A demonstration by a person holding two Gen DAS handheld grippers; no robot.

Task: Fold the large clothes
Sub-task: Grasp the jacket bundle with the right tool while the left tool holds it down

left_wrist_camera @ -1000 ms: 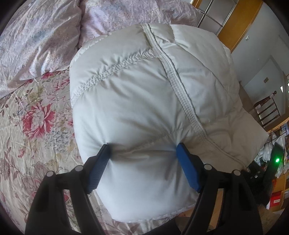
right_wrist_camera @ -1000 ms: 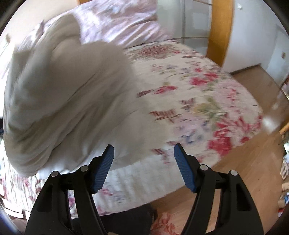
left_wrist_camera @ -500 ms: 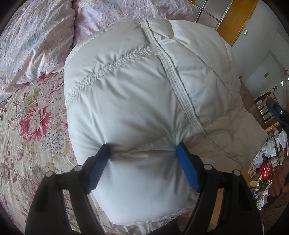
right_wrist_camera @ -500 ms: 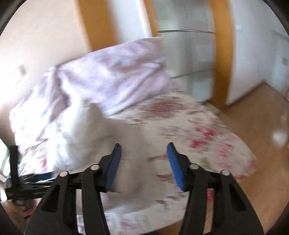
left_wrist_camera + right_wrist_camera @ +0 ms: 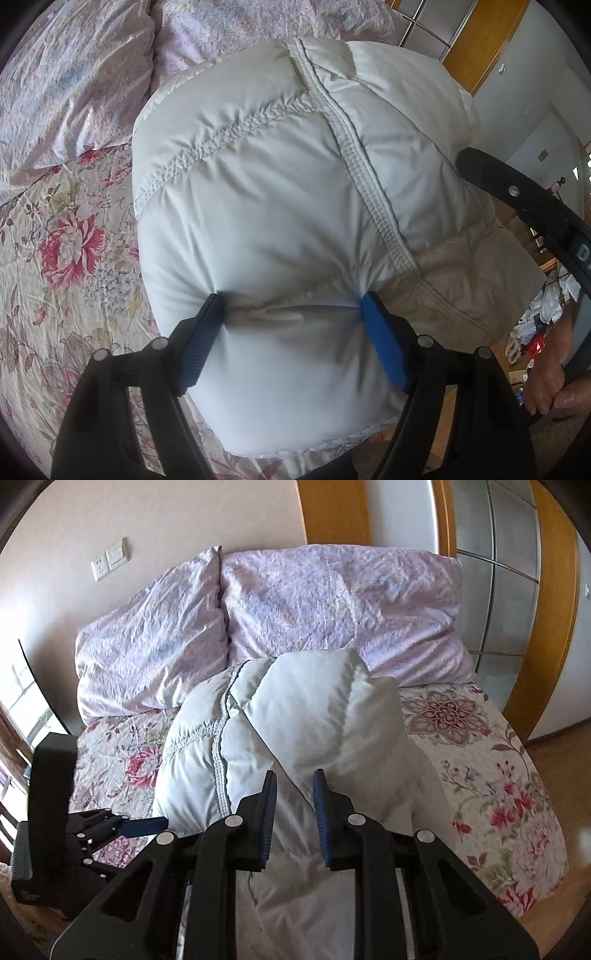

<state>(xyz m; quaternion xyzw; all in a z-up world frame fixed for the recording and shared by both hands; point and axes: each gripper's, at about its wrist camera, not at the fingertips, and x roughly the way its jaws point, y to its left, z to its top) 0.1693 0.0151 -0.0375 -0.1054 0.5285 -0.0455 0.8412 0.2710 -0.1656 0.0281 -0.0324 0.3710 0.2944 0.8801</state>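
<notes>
I see the white down jacket lying folded into a puffy bundle on the bed, on the floral bedspread, its far end close to the two lilac pillows at the head of the bed. From the right wrist view the bundle's long axis runs from the near edge of the bed toward the pillows, with a folded panel lying diagonally across the top. A ribbed seam runs lengthwise along the jacket and a gathered seam crosses it.

My left gripper points steeply down at the near end of the bundle. Its blue fingers stand wide, and both press into the padding, so it holds a broad pinch of the jacket; the fabric creases between them. In the right wrist view this same gripper sits at the bundle's left side.

My right gripper is above the near part of the jacket. Its fingers are narrow and closing; I see jacket fabric behind the gap, but I cannot tell whether any of it is actually caught between them.

At the right edge of the left wrist view a hand grips the right gripper's handle. Beyond the bed are a wooden-framed wardrobe and a wooden floor.
</notes>
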